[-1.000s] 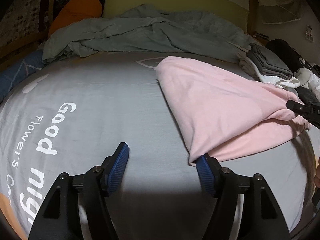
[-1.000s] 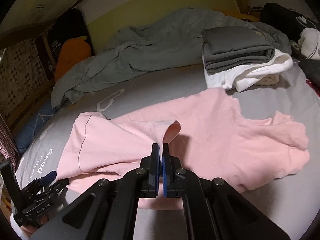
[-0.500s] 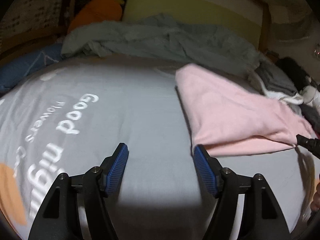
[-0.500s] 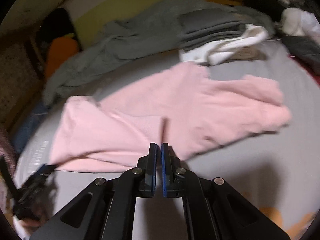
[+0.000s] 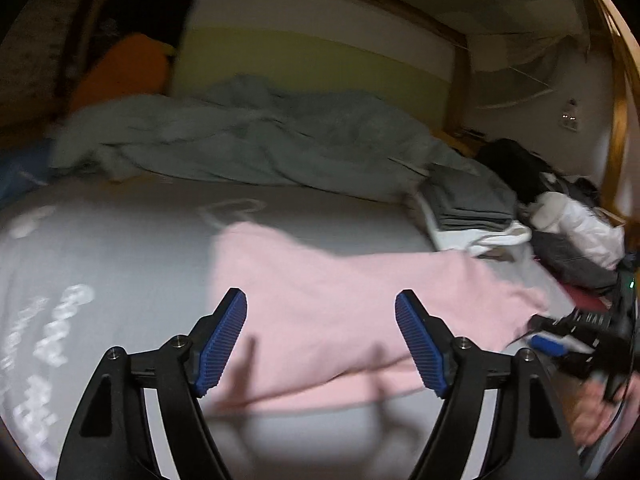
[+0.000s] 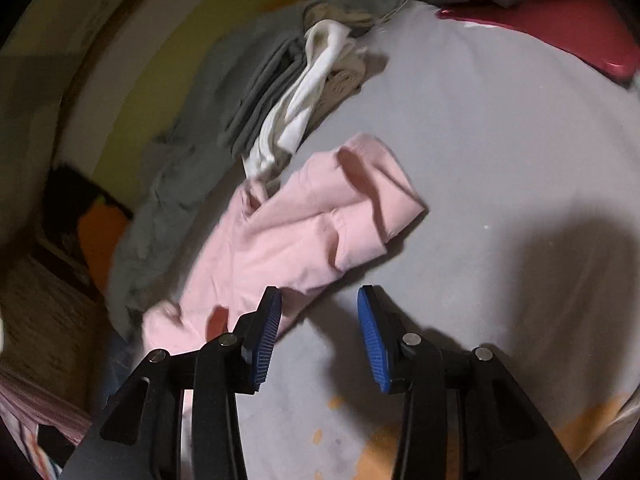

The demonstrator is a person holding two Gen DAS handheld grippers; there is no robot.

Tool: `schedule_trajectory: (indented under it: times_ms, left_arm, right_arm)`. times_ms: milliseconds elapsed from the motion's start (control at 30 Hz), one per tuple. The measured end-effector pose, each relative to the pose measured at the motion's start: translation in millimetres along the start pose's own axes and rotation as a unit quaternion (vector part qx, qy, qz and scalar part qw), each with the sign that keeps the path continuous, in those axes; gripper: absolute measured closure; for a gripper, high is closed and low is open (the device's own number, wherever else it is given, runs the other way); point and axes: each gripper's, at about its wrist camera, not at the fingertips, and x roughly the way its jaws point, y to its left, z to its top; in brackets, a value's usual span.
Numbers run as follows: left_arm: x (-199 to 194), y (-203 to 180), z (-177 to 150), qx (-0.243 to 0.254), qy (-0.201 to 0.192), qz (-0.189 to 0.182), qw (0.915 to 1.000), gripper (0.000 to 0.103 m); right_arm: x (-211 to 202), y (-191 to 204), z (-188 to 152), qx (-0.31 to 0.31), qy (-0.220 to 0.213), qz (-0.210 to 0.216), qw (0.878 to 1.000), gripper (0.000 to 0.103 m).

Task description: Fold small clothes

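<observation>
**A:** While both views are kinda blurry, you can make out the pink garment (image 5: 340,300) lying folded over on the grey bed sheet (image 5: 120,240). Where are the tools at?

**B:** Left tool (image 5: 320,340) is spread wide, nothing between its blue pads (image 5: 222,344), and it hovers over the near edge of the pink piece. Right tool (image 6: 318,334) is spread too, holding nothing. Its left pad sits right at the lower edge of the garment in the right wrist view, the other pad over bare sheet.

**A:** And the garment itself?

**B:** Doubled up, with a sleeve or cuff end (image 6: 380,184) bunched toward the far side in the right wrist view. Just beyond it there's a stack of folded grey and white clothes (image 6: 288,100), close to touching the pink one. Can't tell if they actually touch.

**A:** Anything else on the bed?

**B:** A crumpled grey-green blanket (image 5: 240,140) along the headboard side, an orange pillow (image 5: 124,68) in the corner, and a dark red thing (image 6: 560,28) at the sheet's edge. The right tool also shows up at the edge of the left wrist view (image 5: 576,332).
</observation>
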Motion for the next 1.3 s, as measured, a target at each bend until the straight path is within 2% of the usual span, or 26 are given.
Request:
schedule_trajectory:
  times_ms: [33, 100, 200, 233, 300, 333, 367, 400, 433, 500, 533, 700, 767, 833, 867, 933, 967, 1000, 1067, 1133, 1167, 1233, 1267, 1300]
  left_arm:
    - [11, -7, 5, 0.003, 0.01, -0.004, 0.9999, 0.027]
    - [32, -25, 8, 0.016, 0.031, -0.005, 0.9994, 0.027]
    - [63, -52, 0, 0.029, 0.063, 0.044, 0.9967, 0.031]
    - [70, -58, -5, 0.027, 0.069, 0.039, 0.9965, 0.037]
    - [78, -70, -15, 0.04, 0.065, 0.021, 0.9968, 0.037]
    - [78, -77, -18, 0.062, 0.058, 0.029, 0.996, 0.037]
    - [77, -82, -20, 0.077, 0.055, 0.026, 0.9952, 0.037]
    - [75, -84, -21, 0.082, 0.053, 0.012, 0.9952, 0.037]
    - [73, -83, -22, 0.082, 0.051, 0.004, 0.9953, 0.035]
    - [81, -79, -26, 0.077, 0.08, 0.012, 0.9937, 0.035]
    - [87, -79, -28, 0.074, 0.098, 0.009, 0.9923, 0.035]
    - [96, -85, -30, 0.09, 0.122, 0.022, 0.9882, 0.033]
    - [97, -90, -32, 0.102, 0.125, 0.033, 0.9864, 0.032]
    - [96, -90, -34, 0.105, 0.127, 0.034, 0.9858, 0.032]
    - [96, -88, -34, 0.103, 0.127, 0.031, 0.986, 0.031]
    - [95, -85, -33, 0.096, 0.128, 0.024, 0.9869, 0.031]
    - [94, -83, -33, 0.093, 0.127, 0.02, 0.9874, 0.031]
    - [94, -82, -32, 0.091, 0.126, 0.017, 0.9877, 0.03]
    - [93, -82, -32, 0.088, 0.125, 0.014, 0.9881, 0.03]
    - [94, -83, -32, 0.089, 0.126, 0.014, 0.9879, 0.029]
    - [94, -83, -32, 0.09, 0.126, 0.014, 0.9879, 0.028]
    - [94, -83, -32, 0.089, 0.125, 0.013, 0.988, 0.028]
    - [93, -82, -31, 0.087, 0.125, 0.012, 0.9883, 0.028]
    - [93, -82, -31, 0.086, 0.124, 0.011, 0.9885, 0.028]
  right_arm:
    - [-1, 2, 1, -0.004, -0.002, 0.006, 1.0, 0.059]
    - [1, 3, -1, -0.005, -0.001, 0.015, 1.0, 0.044]
    - [9, 1, 5, -0.014, -0.016, 0.011, 1.0, 0.044]
    - [12, 2, 9, -0.02, -0.028, 0.002, 0.999, 0.044]
    - [18, -1, 21, -0.012, -0.043, -0.011, 0.999, 0.045]
    - [19, -3, 25, -0.003, -0.046, -0.011, 0.999, 0.047]
    - [18, -8, 29, 0.014, -0.048, -0.018, 0.999, 0.064]
    - [17, -15, 31, 0.029, -0.045, -0.024, 0.998, 0.093]
    - [17, -28, 36, 0.06, -0.036, -0.02, 0.997, 0.098]
    - [14, -42, 44, 0.099, -0.035, 0.007, 0.994, 0.099]
    - [11, -42, 47, 0.099, -0.038, 0.009, 0.994, 0.099]
    - [-17, -33, 74, 0.065, -0.119, -0.037, 0.99, 0.102]
    - [-23, -38, 79, 0.073, -0.117, -0.041, 0.99, 0.102]
    - [-26, -46, 76, 0.094, -0.104, -0.009, 0.99, 0.102]
    - [-28, -48, 72, 0.101, -0.096, 0.005, 0.99, 0.1]
    - [-29, -47, 63, 0.097, -0.079, 0.027, 0.992, 0.073]
    - [-30, -45, 59, 0.095, -0.075, 0.04, 0.992, 0.034]
    - [-31, -46, 52, 0.094, -0.075, 0.061, 0.991, 0.025]
    - [-23, -40, 46, 0.085, -0.045, 0.084, 0.992, 0.025]
    - [-2, -31, 43, 0.078, -0.004, 0.069, 0.995, 0.025]
    - [9, -26, 42, 0.067, 0.011, 0.062, 0.996, 0.027]
    - [17, -11, 42, 0.041, 0.005, 0.032, 0.999, 0.038]
    - [25, -2, 44, 0.027, 0.013, 0.018, 0.999, 0.059]
    - [31, 3, 44, 0.018, 0.023, 0.002, 1.0, 0.074]
